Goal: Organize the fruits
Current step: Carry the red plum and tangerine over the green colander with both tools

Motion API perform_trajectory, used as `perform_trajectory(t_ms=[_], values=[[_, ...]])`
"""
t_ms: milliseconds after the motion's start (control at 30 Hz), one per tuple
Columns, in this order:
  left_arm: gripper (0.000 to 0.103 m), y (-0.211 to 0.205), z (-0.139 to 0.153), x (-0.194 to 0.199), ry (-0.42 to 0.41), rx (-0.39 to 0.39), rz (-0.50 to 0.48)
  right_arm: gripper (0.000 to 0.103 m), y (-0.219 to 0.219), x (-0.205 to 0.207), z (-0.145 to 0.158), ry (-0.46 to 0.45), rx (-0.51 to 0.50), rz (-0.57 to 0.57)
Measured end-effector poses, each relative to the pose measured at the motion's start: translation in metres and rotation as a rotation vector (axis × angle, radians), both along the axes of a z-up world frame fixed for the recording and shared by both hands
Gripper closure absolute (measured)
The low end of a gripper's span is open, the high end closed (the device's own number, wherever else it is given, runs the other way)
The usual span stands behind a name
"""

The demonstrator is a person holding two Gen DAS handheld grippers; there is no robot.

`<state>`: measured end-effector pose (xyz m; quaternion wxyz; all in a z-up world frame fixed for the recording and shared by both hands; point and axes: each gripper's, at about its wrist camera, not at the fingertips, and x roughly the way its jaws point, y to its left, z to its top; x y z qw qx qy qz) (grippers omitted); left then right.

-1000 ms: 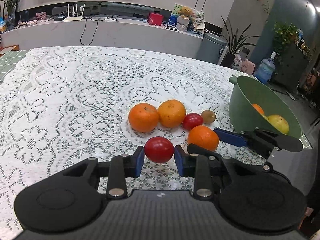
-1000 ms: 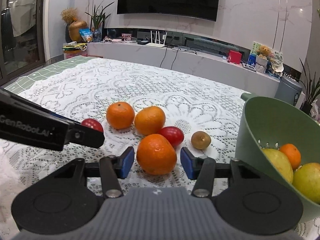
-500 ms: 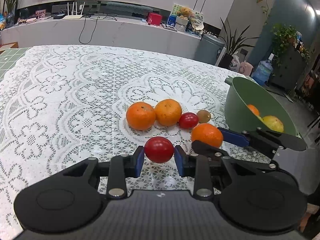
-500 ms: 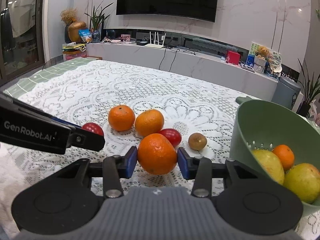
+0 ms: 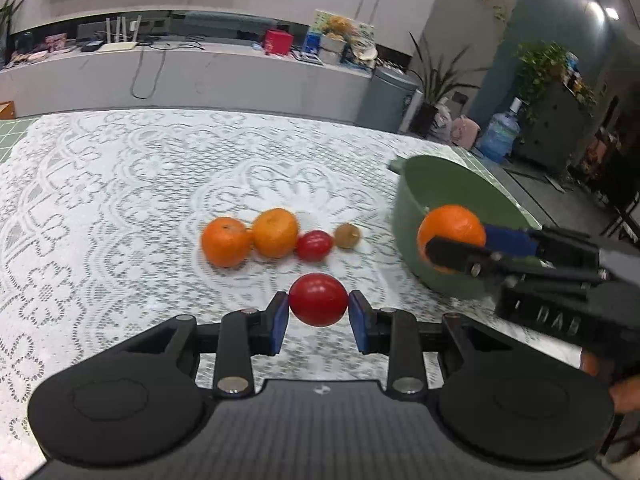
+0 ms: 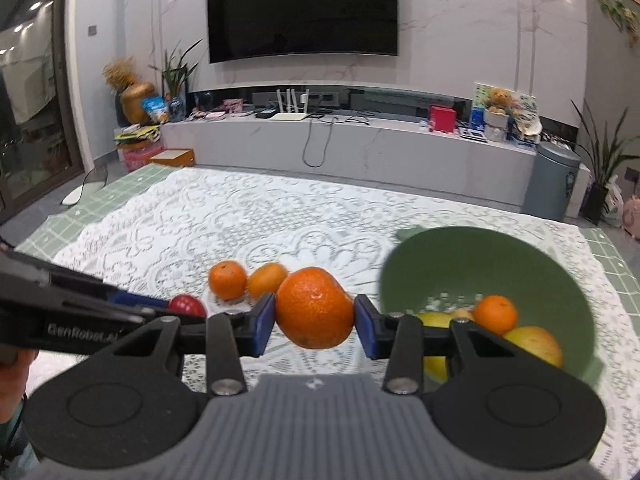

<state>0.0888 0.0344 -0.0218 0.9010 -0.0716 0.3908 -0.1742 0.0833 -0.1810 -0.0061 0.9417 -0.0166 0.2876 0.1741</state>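
Two round fruits sit pinched in my jaws: left gripper (image 5: 318,317) holds the tomato (image 5: 318,299), right gripper (image 6: 315,322) the orange (image 6: 314,307); either may roll free short of the green bowl (image 6: 520,256).

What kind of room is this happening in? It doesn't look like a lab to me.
It looks like a home living room. A big wall-mounted television hangs over a long low media console, potted plants stand nearby, and the fruit lies on a table with a white lace tablecloth.
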Motion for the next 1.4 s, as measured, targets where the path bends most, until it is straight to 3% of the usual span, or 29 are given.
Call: perform_trajectory(t_ms=[300, 533, 1000, 1400], values=[[0.066, -0.030, 0.028, 0.008, -0.009, -0.002, -0.090, 0.062, -0.069, 0.006, 0.019, 0.070, 0.039, -0.089], [0.066, -0.063, 0.045, 0.027, -0.014, 0.011, -0.160, 0.062, -0.112, 0.027, 0.011, 0.219, 0.085, -0.146], [0.066, -0.117, 0.041, 0.062, 0.042, 0.094, -0.258, 0.062, -0.118, 0.072, -0.015, 0.468, 0.035, -0.095], [0.066, -0.134, 0.036, 0.083, 0.061, 0.142, -0.281, 0.061, -0.107, 0.082, -0.019, 0.514, -0.022, -0.045]])
